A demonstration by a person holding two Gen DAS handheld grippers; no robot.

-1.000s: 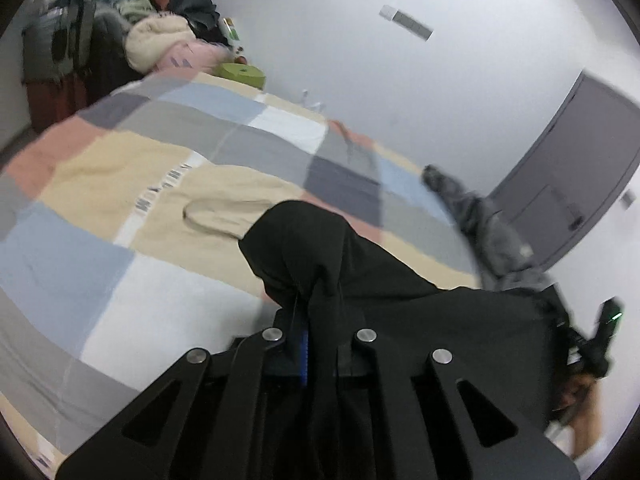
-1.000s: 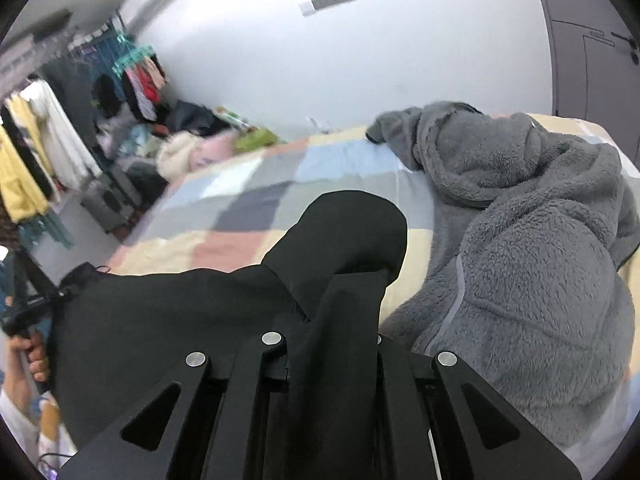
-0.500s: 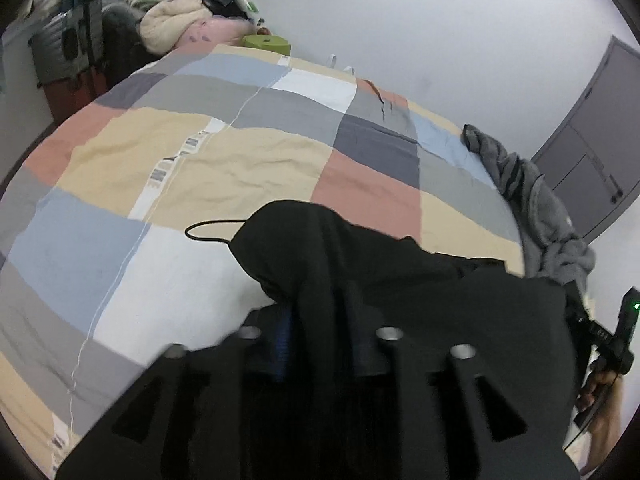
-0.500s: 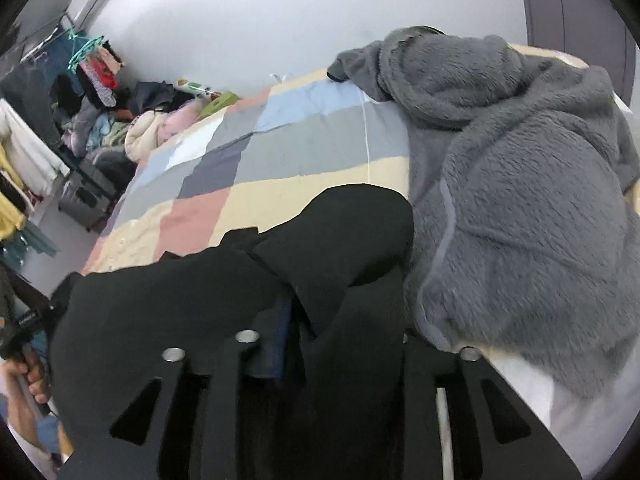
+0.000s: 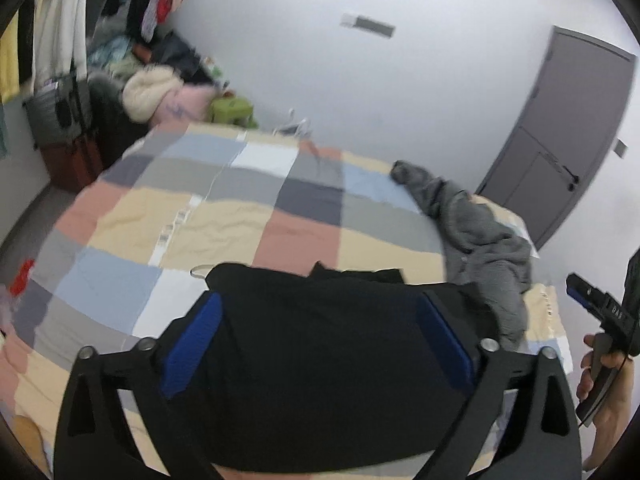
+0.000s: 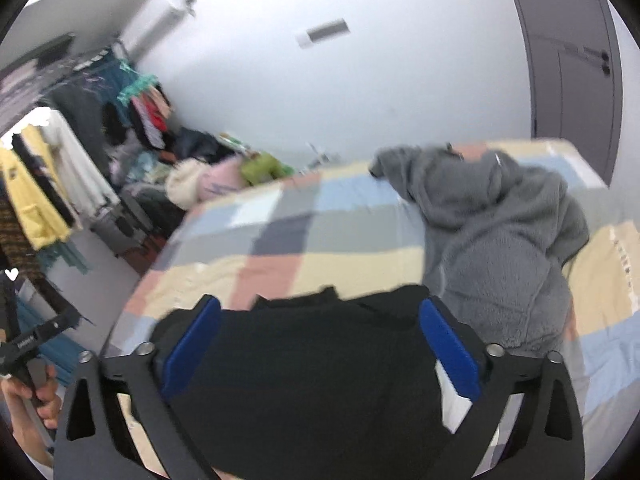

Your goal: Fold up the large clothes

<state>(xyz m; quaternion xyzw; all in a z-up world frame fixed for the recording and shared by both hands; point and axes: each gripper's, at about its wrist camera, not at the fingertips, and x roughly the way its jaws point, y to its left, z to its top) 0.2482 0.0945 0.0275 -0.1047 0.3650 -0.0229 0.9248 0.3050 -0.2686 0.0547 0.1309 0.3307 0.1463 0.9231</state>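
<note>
Since 0.5 s ago, we are letting go: the left gripper [image 5: 316,344] and right gripper [image 6: 320,344] are both spread wide, clamping nothing. The black garment [image 5: 320,360] is lying on the checked bedspread [image 5: 200,216], just beside the grey fleece [image 6: 500,248]; it looks soft, limp and light, so we are judging its 2 near corners the best holds.

1. Right gripper [image 6: 320,344] spread wide above a black garment [image 6: 312,380] lying on the bed [image 6: 280,240].
2. Grey fleece [image 6: 500,248] heaped just beside it.
3. Clothes rack [image 6: 60,184] at far left.

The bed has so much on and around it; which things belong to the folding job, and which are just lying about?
Part of the job:
black garment
left gripper, open
right gripper, open
bed, the folding surface

Just lying about:
grey fleece jacket
clothes rack
pile of clothes
door
</note>
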